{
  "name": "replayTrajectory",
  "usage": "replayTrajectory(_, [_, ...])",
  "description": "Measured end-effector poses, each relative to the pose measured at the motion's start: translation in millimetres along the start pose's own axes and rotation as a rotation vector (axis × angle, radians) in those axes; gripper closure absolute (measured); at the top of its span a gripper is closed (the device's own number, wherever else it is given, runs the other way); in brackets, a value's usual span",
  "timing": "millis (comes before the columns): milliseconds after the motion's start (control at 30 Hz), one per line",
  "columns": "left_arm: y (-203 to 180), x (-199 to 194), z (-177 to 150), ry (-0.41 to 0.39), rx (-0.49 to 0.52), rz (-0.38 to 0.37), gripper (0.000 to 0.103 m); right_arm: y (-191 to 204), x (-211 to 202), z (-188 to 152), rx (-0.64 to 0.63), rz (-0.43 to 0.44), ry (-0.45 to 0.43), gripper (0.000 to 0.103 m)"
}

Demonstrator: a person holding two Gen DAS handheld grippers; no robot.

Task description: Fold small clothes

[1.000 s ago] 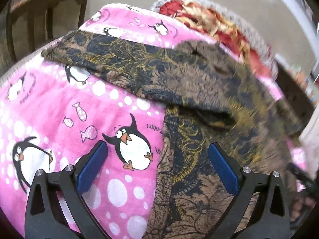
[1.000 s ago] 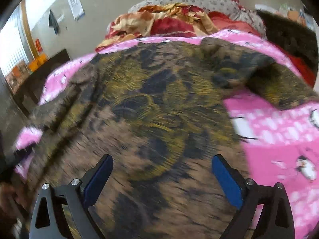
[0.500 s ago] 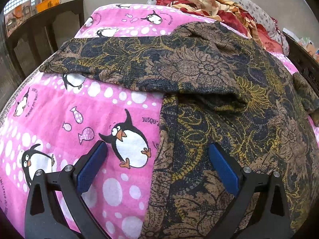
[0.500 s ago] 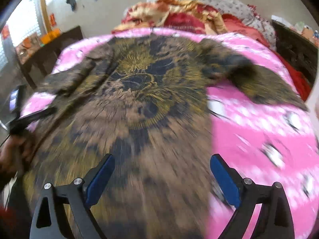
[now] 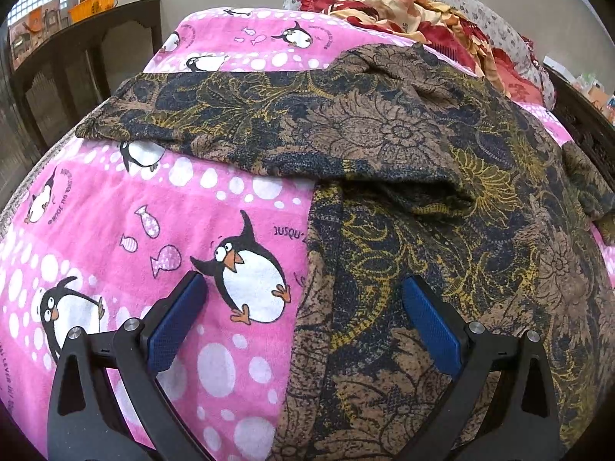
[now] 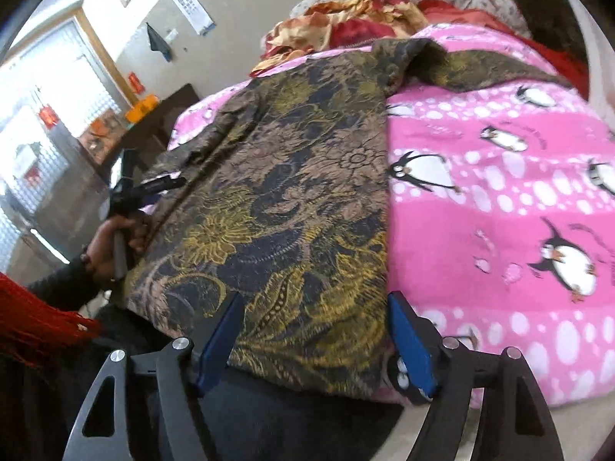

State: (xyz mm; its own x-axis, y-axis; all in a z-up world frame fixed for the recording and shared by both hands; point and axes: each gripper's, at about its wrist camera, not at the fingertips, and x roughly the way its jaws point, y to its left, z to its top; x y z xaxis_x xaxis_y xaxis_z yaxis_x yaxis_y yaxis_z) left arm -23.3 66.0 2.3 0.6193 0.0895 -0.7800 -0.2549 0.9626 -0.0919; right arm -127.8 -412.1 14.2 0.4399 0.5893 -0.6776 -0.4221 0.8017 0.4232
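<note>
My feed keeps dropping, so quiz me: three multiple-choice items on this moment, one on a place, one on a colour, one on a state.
1. Where does the patterned garment lie?
A. On the pink penguin blanket
B. On the dark wooden furniture
C. On the floor

2. What colour are the pads of the left tongs?
A. Red
B. Blue
C. White

3. What state are the right tongs in?
A. Shut on the garment
B. Shut on the blanket
C. Open, holding nothing

Answers:
1 A: pink penguin print shows on both sides of the garment.
2 B: both pads are blue.
3 C: the fingers stand wide apart over the garment's near edge.
</note>
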Motion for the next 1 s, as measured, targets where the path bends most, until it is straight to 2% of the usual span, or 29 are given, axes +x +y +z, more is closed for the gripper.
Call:
replayTrajectory(33, [0,0,0,-0.001,0.0,0.0,0.001,-4,0,2,0.012,0.038,-0.007,0.032])
replayTrajectory(100, [0,0,0,0.0,0.002,0.001,0.001,-9,2,7,0.049,0.12,-0.005,0.045])
replayTrajectory(133, [1,0,0,0.0,0.001,0.0,0.001,-13,5,9,0.08,0.161,-0.006,0.046])
replayTrajectory(333, [1,0,0,0.001,0.001,0.001,0.001,-32,14,11,0.204,0.208,-0.051,0.051])
replayTrajectory(367, [0,0,-1,0.002,0.002,0.003,0.001,-31,14,11,0.21,0.194,-0.05,0.06])
replayTrajectory(400, [0,0,-1,0.003,0.003,0.006,0.001,-33,13,11,0.212,0.18,-0.045,0.078])
replayTrajectory(433, [-1,0,0,0.007,0.005,0.01,0.001,-38,12,10,0.219,0.166,-0.036,0.099])
replayTrajectory(500, [0,0,1,0.015,0.003,0.011,0.001,-43,10,7,0.239,0.154,-0.029,0.099])
replayTrajectory(633, [2,-2,14,0.047,-0.023,0.013,0.001,-36,-12,5,0.185,0.13,-0.05,0.1])
replayTrajectory(800, [2,-8,29,0.024,-0.102,-0.01,0.001,-30,-28,-2,0.142,0.108,-0.023,0.1])
replayTrajectory(900, [-7,-5,34,0.031,-0.098,-0.04,0.001,-34,-31,-7,0.16,0.083,-0.015,0.1])
replayTrajectory(1000, [-13,3,35,0.029,-0.072,-0.036,0.001,-47,-28,-12,0.214,0.041,0.0,0.1])
